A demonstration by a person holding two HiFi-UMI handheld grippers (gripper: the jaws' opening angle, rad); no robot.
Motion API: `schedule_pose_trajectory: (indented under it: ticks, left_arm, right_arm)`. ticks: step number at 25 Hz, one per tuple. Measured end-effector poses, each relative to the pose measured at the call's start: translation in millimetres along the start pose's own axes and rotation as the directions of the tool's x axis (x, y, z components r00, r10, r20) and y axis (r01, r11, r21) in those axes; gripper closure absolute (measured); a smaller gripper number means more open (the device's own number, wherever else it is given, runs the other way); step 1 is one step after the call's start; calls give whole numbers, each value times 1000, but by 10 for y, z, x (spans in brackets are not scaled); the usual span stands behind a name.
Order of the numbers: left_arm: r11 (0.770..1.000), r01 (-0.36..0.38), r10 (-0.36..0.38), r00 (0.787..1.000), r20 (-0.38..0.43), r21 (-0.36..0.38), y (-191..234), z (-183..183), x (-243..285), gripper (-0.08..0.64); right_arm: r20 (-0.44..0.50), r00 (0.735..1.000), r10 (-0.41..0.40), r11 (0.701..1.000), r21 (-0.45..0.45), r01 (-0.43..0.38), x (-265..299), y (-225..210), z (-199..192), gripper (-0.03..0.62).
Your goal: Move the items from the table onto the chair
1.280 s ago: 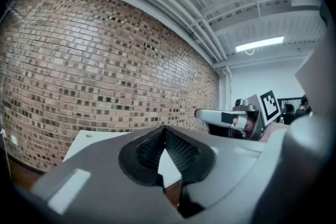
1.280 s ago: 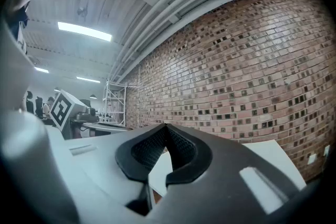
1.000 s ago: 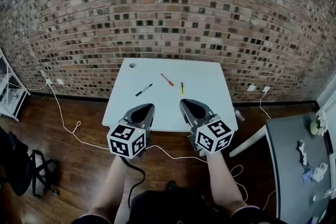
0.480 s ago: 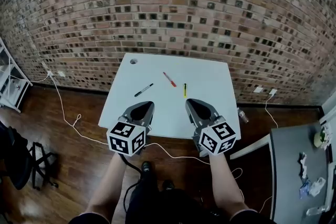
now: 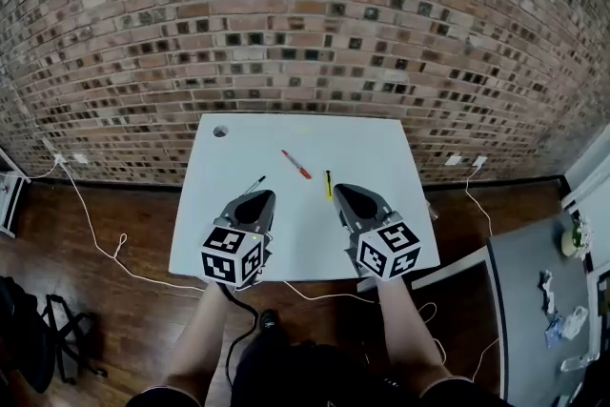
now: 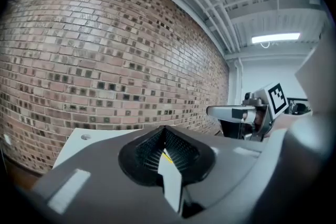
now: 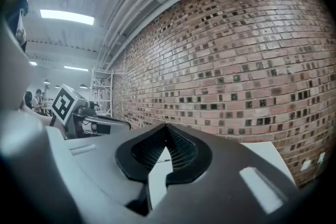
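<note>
Three pens lie on the white table [image 5: 372, 148]: a black pen [image 5: 255, 183], a red pen [image 5: 296, 164] and a yellow pen [image 5: 328, 184]. My left gripper [image 5: 259, 196] hovers over the table's near part, its tip just behind the black pen. The right gripper [image 5: 340, 192] hangs beside it, its tip close to the yellow pen's near end. Both are shut with nothing held. In the left gripper view the jaws [image 6: 165, 128] meet, with a sliver of yellow behind them. In the right gripper view the jaws [image 7: 166, 127] meet too. No chair is recognisable.
A brick wall [image 5: 305, 24] stands right behind the table. A white cable [image 5: 95, 224] trails over the wooden floor at left, near a dark folded thing [image 5: 38, 338]. A grey table [image 5: 534, 300] with small items is at the right. A round hole [image 5: 220, 131] marks the table's far left corner.
Both grippers have moved forward from the table's near edge to over its top, closer to the pens. The table now lies nearer in the head view.
</note>
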State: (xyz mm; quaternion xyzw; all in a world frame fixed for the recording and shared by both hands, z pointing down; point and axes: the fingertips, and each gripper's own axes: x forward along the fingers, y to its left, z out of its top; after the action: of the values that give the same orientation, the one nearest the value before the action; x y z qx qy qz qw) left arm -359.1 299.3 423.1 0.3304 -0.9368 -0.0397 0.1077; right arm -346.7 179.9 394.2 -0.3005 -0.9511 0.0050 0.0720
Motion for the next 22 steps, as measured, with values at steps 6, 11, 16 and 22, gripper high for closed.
schedule_pose_trajectory:
  ticks: [6,11,16,22]
  left_arm:
    - [999,36,-37,999,-33,-6,402,-53,196,548]
    - [999,41,-41,996,-74,-2,582,-180,323,548]
    - [1000,5,-4,997,-83,18,749,-195,463,548]
    - [997,-51,57,992,-117,56,966,-367,635,548]
  right_arm:
    - [-48,995,-82,996,15,83,369,-86,-119,591]
    - [-73,993,-96,994,35,99,553,-138,-228,591]
    - [-69,995,-77,996,40,80,706,-191,-185,591]
    - [-69,996,-55,998,38,58,800,-293,-151,591]
